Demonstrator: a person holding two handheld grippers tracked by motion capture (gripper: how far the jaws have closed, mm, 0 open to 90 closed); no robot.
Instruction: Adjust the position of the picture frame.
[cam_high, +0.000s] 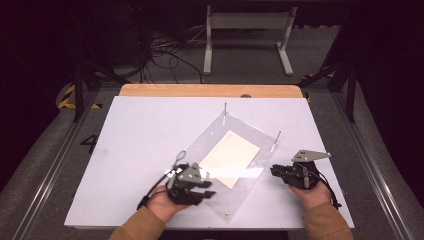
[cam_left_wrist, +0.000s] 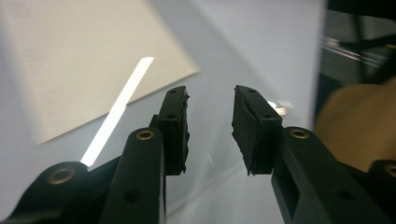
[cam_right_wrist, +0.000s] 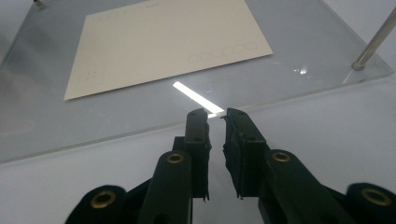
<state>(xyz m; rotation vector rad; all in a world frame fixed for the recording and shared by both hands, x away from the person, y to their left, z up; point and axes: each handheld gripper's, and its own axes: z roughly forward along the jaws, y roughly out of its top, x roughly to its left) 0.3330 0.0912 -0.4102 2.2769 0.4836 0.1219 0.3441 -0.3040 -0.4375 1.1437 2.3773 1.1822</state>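
Lying flat on the white tabletop (cam_high: 130, 150), the clear acrylic sheet (cam_high: 252, 145) sits a little right of centre, turned at an angle, with a cream card (cam_high: 231, 156) under or on it and thin metal posts (cam_high: 278, 137) at its corners. It looks stiff, smooth and slippery, fairly light, and easy to scratch or crack at a corner; the bare edges, away from the posts, seem the best place to take hold, pinching top and bottom faces.

The left gripper (cam_high: 202, 184) rests over the sheet's near-left edge, held low in the person's left hand (cam_high: 159, 202); its fingers (cam_left_wrist: 173, 128) stand apart with nothing between them. The right gripper (cam_high: 276, 171) lies level just off the sheet's right edge, aimed at it; its fingers (cam_right_wrist: 198, 140) are narrow, almost together, and empty.
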